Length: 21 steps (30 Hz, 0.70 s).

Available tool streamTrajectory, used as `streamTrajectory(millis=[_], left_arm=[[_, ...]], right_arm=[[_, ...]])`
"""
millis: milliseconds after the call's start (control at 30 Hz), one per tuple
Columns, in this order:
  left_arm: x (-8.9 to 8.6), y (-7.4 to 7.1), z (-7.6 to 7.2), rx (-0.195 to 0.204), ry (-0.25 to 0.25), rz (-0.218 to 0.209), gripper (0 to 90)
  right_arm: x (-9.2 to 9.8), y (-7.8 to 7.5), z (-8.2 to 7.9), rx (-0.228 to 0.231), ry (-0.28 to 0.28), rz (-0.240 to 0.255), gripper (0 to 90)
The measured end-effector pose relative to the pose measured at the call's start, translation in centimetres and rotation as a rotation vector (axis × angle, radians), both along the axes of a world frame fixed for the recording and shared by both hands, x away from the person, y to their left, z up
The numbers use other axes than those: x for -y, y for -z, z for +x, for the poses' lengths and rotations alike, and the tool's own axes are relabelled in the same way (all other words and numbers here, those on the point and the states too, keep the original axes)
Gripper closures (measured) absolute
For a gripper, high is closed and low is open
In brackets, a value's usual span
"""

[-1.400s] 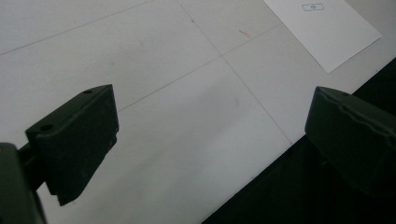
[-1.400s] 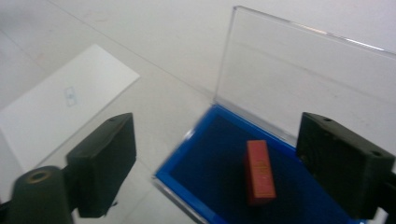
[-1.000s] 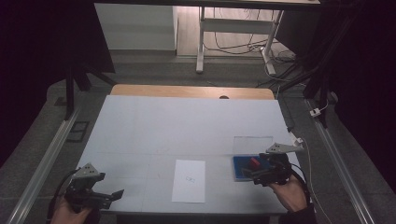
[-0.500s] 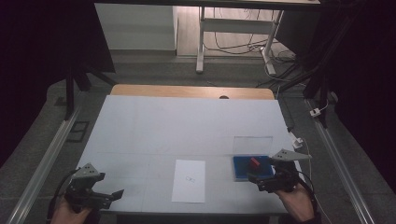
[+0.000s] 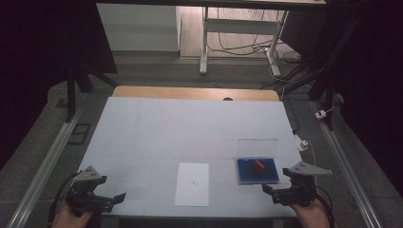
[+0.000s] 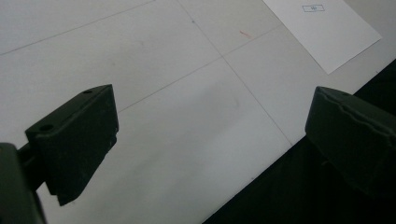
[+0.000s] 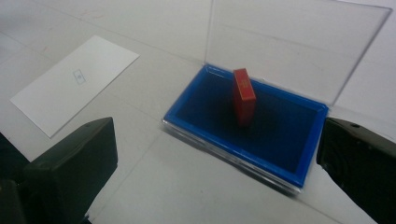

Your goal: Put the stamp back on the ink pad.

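A white table [image 5: 157,128] carries a paper sheet [image 5: 192,183] and blue case [image 5: 257,171].

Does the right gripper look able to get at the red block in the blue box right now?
Probably yes. The right gripper sits just beside the blue box with its jaws wide apart, the clear lid stands open behind, and the red block stands upright with nothing between.

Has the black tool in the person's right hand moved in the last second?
Yes. The right tool has pulled back toward the table's near edge, off the blue tray with the small red block, which it overlapped a second ago.
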<state>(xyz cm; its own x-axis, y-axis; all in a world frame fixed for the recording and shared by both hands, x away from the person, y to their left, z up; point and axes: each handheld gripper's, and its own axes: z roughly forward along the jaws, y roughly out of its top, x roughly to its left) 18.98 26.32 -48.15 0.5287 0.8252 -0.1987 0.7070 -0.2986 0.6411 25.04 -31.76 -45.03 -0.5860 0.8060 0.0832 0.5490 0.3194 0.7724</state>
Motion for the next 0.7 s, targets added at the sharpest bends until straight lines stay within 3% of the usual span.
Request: streamTrajectory(millis=[367, 700], left_arm=[[0.0, 0.0, -0.1, 0.004, -0.001, -0.001, 3.3], [0.0, 0.0, 0.0, 0.003, 0.004, -0.002, 3.3]], right_arm=[[1.3, 0.5, -1.5, -0.022, 0.068, -0.019, 0.0], [1.3, 0.7, -1.9, -0.051, 0.071, -0.054, 0.0]])
